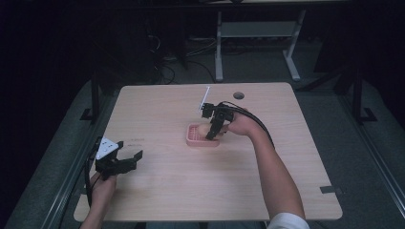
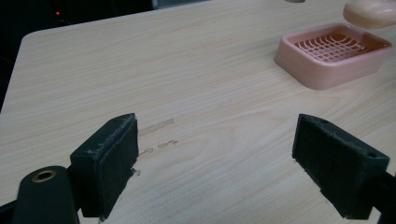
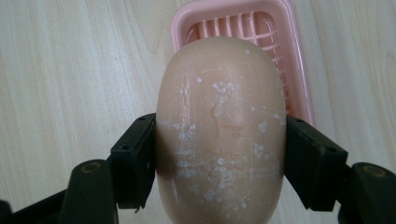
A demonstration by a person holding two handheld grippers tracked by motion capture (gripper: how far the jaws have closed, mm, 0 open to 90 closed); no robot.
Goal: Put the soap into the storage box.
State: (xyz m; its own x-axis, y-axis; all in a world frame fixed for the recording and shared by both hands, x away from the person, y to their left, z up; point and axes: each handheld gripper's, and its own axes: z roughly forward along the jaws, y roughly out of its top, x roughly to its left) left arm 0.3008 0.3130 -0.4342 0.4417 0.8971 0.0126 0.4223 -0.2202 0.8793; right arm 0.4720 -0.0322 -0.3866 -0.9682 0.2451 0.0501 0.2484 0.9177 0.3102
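A pink soap dish (image 1: 195, 139) with a slotted grid floor sits near the middle of the wooden table (image 1: 162, 191). My right gripper (image 1: 211, 133) points down over it, shut on a tan oval bar of soap (image 3: 220, 126) whose surface is scuffed white. The soap hangs above the dish (image 3: 299, 70), partly over its near rim. The same soap (image 2: 371, 13) and dish (image 2: 327, 65) appear far right in the left gripper view. My left gripper (image 1: 131, 156) rests low at the table's left front, open, with bare wood between its pads (image 2: 109, 163).
A round grommet hole (image 1: 239, 95) lies at the table's back edge. A white stick-like part (image 1: 205, 98) stands up behind the right gripper. Desk legs (image 1: 218, 47) and cables lie on the dark floor beyond the table.
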